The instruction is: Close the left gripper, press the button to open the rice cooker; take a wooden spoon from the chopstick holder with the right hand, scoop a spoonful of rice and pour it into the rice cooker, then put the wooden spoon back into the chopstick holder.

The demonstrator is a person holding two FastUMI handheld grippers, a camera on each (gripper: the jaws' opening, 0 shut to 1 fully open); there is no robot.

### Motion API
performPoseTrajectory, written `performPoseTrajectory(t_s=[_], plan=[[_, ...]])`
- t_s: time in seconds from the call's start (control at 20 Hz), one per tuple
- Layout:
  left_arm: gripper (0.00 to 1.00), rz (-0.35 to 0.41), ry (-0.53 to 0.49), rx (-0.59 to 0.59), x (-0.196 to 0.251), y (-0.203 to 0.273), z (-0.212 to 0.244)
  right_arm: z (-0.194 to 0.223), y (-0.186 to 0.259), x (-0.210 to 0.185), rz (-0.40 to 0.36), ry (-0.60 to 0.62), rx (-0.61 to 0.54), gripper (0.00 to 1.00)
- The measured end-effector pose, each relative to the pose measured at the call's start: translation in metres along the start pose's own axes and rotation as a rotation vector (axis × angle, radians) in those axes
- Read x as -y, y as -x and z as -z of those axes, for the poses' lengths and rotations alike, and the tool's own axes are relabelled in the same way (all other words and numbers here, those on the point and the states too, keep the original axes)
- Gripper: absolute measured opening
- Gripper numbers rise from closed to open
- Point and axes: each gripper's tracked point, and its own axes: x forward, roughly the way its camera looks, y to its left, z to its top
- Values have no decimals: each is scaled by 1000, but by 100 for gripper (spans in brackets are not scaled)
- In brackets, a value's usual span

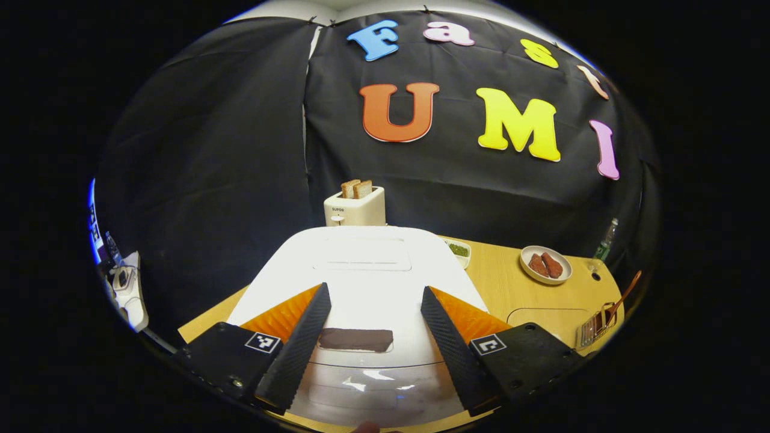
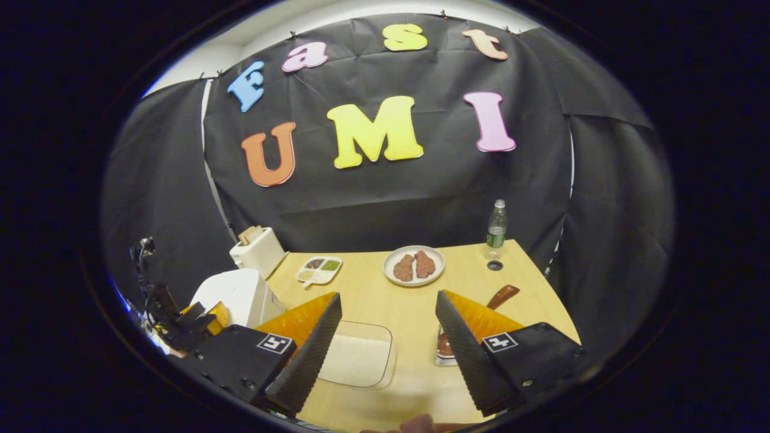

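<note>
Hovering over rice cooker (image 1: pixel 361 270), left gripper (image 1: pixel 376 343) apart; toaster (image 1: pixel 355 207) behind; right gripper (image 2: pixel 388 349) apart above rice tray (image 2: pixel 355 361).

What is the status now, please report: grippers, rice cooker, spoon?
Left gripper open above rice cooker, lid shut. Right gripper open, holding nothing, over the table. Wooden spoon in chopstick holder. Nothing in the way.

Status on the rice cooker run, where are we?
Nothing done yet. The rice cooker lid is down, and the left gripper hovers open over its front; it must close before pressing the button. The right gripper is open and empty above the rice tray. The wooden spoon sits in its holder. Scooping, pouring and returning remain.
</note>
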Motion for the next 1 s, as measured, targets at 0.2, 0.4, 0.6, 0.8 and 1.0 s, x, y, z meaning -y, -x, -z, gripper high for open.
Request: performPoseTrajectory(t_s=[0.2, 0.4, 0.6, 0.8, 1.0], plan=[[99, 12, -47, 8, 2, 1, -1, -2, -7, -16, -25, 16, -4, 99], [97, 16, -93, 26, -1, 5, -4, -6, -2, -29, -37, 30, 6, 99], [95, 35, -114, 94, 6, 16, -23, -12, 3, -34, -34, 52, 24, 100], [95, 46, -164, 248, 12, 40, -75, -14, 11, -42, -25, 75, 51, 99], [97, 103, -155, 381, 30, 75, -124, -21, 25, -44, -11, 97, 93, 99]])
